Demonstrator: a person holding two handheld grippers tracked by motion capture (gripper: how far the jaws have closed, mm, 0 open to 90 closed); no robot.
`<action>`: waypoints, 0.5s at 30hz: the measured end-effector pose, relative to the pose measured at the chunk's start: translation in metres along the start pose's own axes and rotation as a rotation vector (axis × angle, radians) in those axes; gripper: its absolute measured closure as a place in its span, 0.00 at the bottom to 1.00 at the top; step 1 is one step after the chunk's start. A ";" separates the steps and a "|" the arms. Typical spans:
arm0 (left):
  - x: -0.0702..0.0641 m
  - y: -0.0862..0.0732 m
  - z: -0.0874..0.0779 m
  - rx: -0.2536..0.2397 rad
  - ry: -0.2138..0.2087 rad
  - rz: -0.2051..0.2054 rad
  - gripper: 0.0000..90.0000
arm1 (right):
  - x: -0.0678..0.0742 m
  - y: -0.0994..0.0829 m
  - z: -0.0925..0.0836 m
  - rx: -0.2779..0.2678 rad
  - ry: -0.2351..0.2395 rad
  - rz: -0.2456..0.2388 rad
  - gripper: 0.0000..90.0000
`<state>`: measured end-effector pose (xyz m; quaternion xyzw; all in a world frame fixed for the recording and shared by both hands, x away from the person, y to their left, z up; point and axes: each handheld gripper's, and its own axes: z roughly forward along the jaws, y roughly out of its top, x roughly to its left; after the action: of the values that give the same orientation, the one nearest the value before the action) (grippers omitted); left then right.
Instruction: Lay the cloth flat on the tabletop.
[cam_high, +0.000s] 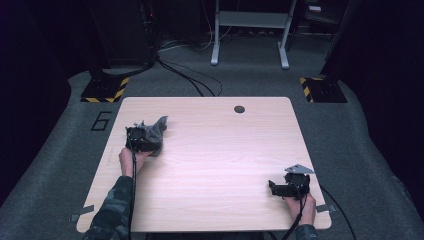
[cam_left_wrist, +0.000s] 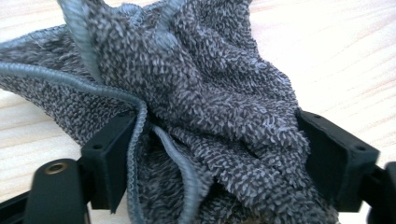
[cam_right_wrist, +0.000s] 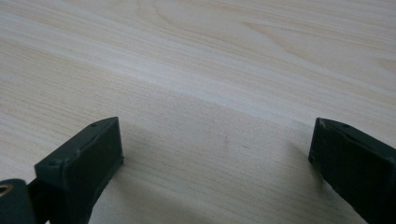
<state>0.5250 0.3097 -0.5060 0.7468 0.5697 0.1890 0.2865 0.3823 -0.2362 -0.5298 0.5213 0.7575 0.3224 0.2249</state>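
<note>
Grey towel (cam_high: 154, 131), bunched, centre-left of high view on table (cam_high: 210, 165): it sits btwn left gripper (cam_left_wrist: 212, 149) jaws, which clamp it. Right gripper (cam_high: 280, 187), lower right, jaws apart over bare wood, well apart from towel.

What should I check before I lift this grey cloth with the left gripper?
1. Cloth between the left gripper's jaws: ok, a bunched fold sits between both.
2. Pads pressing firmly on the cloth: cannot tell; the fabric touches both jaws, but its bulk hides how hard they bite.
3. Whole cloth gathered: not ok, part of it spreads on the table beyond the jaws.
4. Right gripper free: ok, jaws open over bare wood, nothing between them.
5. Right gripper apart from the cloth: ok, it rests near the table's opposite front corner.
</note>
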 end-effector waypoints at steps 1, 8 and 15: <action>0.000 0.000 0.000 0.003 0.002 0.001 0.27 | 0.000 0.000 0.000 0.000 0.000 -0.001 0.02; -0.006 -0.004 -0.001 -0.027 0.029 0.010 0.46 | 0.000 0.000 0.000 -0.002 0.002 -0.002 0.03; -0.010 -0.004 -0.001 -0.038 0.040 0.031 0.68 | 0.000 0.000 0.000 -0.004 0.005 -0.005 0.04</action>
<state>0.5186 0.3011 -0.5069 0.7461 0.5597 0.2192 0.2863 0.3823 -0.2362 -0.5297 0.5182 0.7587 0.3247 0.2245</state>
